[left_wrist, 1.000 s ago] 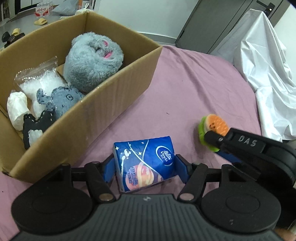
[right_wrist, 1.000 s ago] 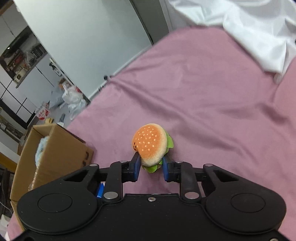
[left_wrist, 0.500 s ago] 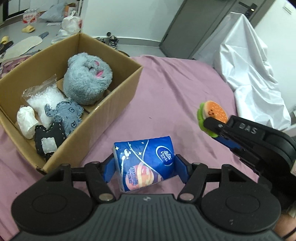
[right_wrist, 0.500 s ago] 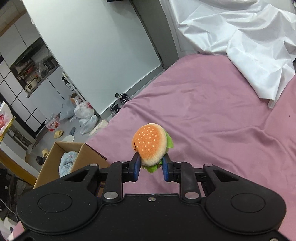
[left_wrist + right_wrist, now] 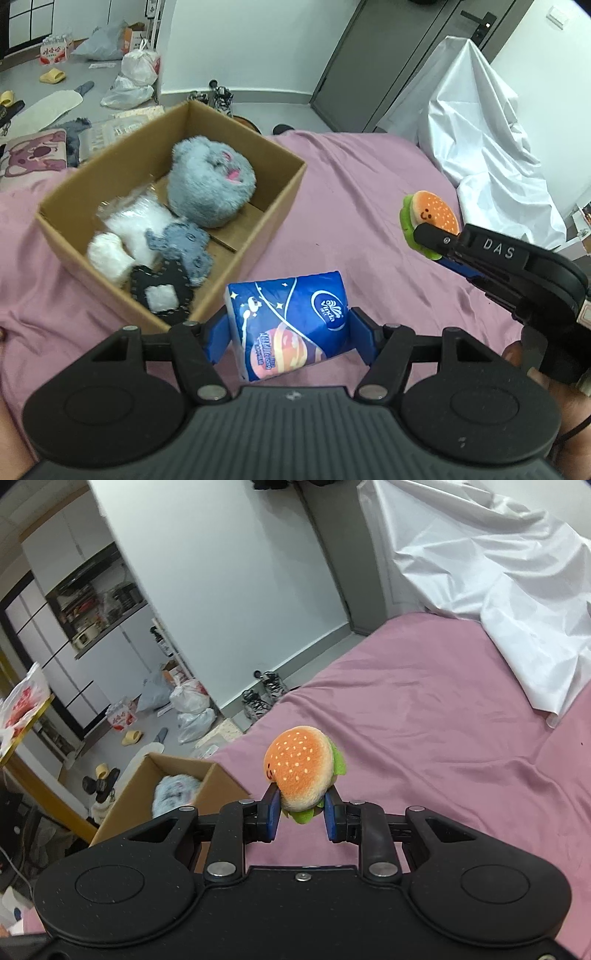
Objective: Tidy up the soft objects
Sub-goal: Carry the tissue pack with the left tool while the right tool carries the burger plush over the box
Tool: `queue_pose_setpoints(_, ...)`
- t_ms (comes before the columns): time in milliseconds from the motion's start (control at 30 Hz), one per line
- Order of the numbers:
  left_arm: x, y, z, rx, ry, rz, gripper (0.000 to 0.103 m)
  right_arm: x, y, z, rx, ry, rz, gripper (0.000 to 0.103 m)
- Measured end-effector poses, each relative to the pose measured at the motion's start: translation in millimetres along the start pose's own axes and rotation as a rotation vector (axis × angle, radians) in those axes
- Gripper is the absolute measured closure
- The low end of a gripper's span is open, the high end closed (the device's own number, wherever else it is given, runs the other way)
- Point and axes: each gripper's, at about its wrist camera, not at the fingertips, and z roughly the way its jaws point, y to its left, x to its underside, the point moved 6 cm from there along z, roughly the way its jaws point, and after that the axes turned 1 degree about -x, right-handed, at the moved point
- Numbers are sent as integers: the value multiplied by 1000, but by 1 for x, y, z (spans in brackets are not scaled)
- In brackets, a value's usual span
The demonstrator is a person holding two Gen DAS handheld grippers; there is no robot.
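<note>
My left gripper (image 5: 286, 334) is shut on a blue tissue pack (image 5: 290, 323) and holds it above the pink bedsheet, just right of the cardboard box (image 5: 258, 229). The box holds a grey plush (image 5: 210, 186), a white bag, a small grey toy (image 5: 184, 247) and a black-and-white toy (image 5: 159, 295). My right gripper (image 5: 301, 814) is shut on a plush hamburger (image 5: 301, 768) and holds it in the air; it also shows in the left wrist view (image 5: 430, 216). The box also shows in the right wrist view (image 5: 166, 794), low and to the left.
The pink sheet (image 5: 362, 206) covers the bed. A crumpled white sheet (image 5: 487, 147) lies at the far right. Bags, slippers and shoes lie on the floor (image 5: 184, 716) beyond the bed. A grey door (image 5: 388, 55) stands behind.
Both grippers have risen with their loads. The box now looks smaller and farther below. The hamburger has lifted off the sheet.
</note>
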Motion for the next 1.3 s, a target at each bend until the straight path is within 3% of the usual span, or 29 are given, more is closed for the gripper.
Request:
queue_pose_setpoints(267, -8, 18, -37, 24, -41, 26, 38, 5, 41, -14, -81, 10, -83, 79)
queue_pose_setpoints(600, -26, 58, -68, -9, -97, -6, 38, 9, 78, -8, -128, 28, -113, 79)
queue_pose_setpoints(933, -46, 98, -80, -53, -136, -54, 37, 19, 111, 8, -177, 60, -124, 79)
queue_pose_setpoints(1300, -69, 131, -79, -87, -165, -104, 37, 25, 118, 24, -166, 69, -115, 76)
